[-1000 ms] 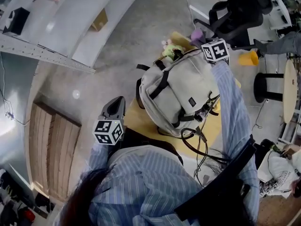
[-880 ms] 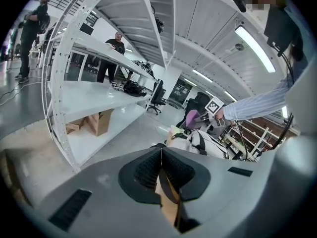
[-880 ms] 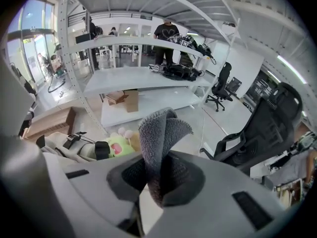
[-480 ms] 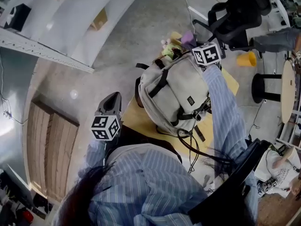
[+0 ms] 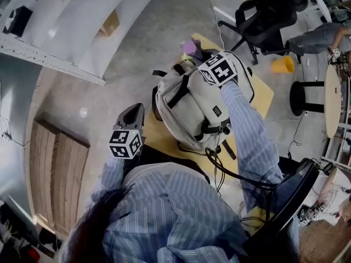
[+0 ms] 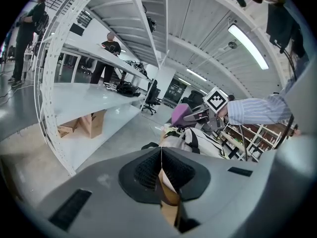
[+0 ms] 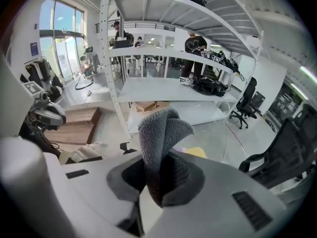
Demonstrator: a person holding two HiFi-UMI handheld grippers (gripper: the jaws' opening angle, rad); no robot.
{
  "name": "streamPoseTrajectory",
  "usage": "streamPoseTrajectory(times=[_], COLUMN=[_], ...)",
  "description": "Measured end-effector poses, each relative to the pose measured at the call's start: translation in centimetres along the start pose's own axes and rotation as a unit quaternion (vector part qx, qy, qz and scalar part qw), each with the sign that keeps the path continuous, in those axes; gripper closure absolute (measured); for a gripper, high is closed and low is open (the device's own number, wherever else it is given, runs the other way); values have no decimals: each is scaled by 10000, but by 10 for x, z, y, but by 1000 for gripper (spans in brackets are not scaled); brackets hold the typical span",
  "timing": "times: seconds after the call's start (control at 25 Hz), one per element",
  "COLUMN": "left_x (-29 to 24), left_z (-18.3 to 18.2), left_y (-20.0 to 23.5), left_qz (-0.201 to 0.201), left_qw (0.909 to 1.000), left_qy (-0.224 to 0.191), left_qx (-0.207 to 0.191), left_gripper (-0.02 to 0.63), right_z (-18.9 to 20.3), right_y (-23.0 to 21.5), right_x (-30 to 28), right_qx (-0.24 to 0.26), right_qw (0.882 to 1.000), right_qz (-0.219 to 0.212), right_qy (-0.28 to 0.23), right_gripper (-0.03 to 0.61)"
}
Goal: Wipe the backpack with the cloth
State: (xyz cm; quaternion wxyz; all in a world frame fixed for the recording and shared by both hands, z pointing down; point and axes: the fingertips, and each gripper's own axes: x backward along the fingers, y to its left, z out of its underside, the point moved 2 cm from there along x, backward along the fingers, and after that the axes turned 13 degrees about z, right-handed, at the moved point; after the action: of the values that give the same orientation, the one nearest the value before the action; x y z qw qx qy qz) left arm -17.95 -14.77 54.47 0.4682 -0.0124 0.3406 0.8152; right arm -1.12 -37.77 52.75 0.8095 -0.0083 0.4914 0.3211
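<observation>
Right gripper view first: clamped with the right gripper [image 7: 159,185] on a thick, napped cloth [image 7: 163,133], with a loose fold poking up past the jaws. From the head view, held over the top end of the backpack [image 5: 189,106], close by the carry handle; cannot tell whether touching the fabric. In the left gripper view, closed on nothing with the left gripper [image 6: 161,168], pads pressed together, parked off the backpack's bottom corner and apart from it. Laid flat on a small wooden table [image 5: 159,138], pockets and black straps [image 5: 178,95] facing up. Probably soft and light, so likely to dent and creep under a stroke, though seemingly padded enough to keep shape. Best pinned at something firm, such as the top handle or a webbing strap, with the idle gripper while dragging the cloth along the panels. Beyond the backpack's far side, an office chair [image 5: 263,15] and a yellow bin [image 5: 283,64].
</observation>
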Motion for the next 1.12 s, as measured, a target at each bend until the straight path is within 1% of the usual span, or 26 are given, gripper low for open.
streamPoseTrajectory(times=[0.08,0.2,0.28,0.4,0.48,0.68,0.88,0.92,1.0,1.12], left_x=[0,5,9,16,19,24,31,32,34,37], left_z=[2,5,8,13,16,18,24,26,29,32], left_y=[-4,-7,-7,-6,-8,-13,-20,-21,-25,-31], left_qz=[2,-42,-111,-222,-268,-303,-293,-290,-265,-229], left_qw=[10000,10000,9999,9998,9996,9995,9995,9995,9996,9997], left_qy=[15,24,28,10,-17,-60,-95,-87,-79,-80], left_qx=[-50,-63,-40,-17,3,-31,-35,-40,-60,-106], left_gripper=[608,607,607,607,607,607,607,607,607,608], right_z=[-4,-10,-14,-18,-21,-22,-17,-17,-18,-24], right_y=[17,50,73,105,126,175,221,224,221,207], right_x=[7,18,26,36,44,68,89,90,90,94], right_qx=[-35,-15,131,435,511,379,191,156,55,-328], right_qw=[9998,9982,9967,9939,9913,9859,9760,9758,9785,9811], right_qz=[-138,-513,-704,-880,-1057,-1457,-2028,-2042,-1914,-1695], right_qy=[-129,-307,-386,-505,-593,-727,-766,-768,-772,-878], right_gripper=[537,537,537,537,537,537,537,537,537,537])
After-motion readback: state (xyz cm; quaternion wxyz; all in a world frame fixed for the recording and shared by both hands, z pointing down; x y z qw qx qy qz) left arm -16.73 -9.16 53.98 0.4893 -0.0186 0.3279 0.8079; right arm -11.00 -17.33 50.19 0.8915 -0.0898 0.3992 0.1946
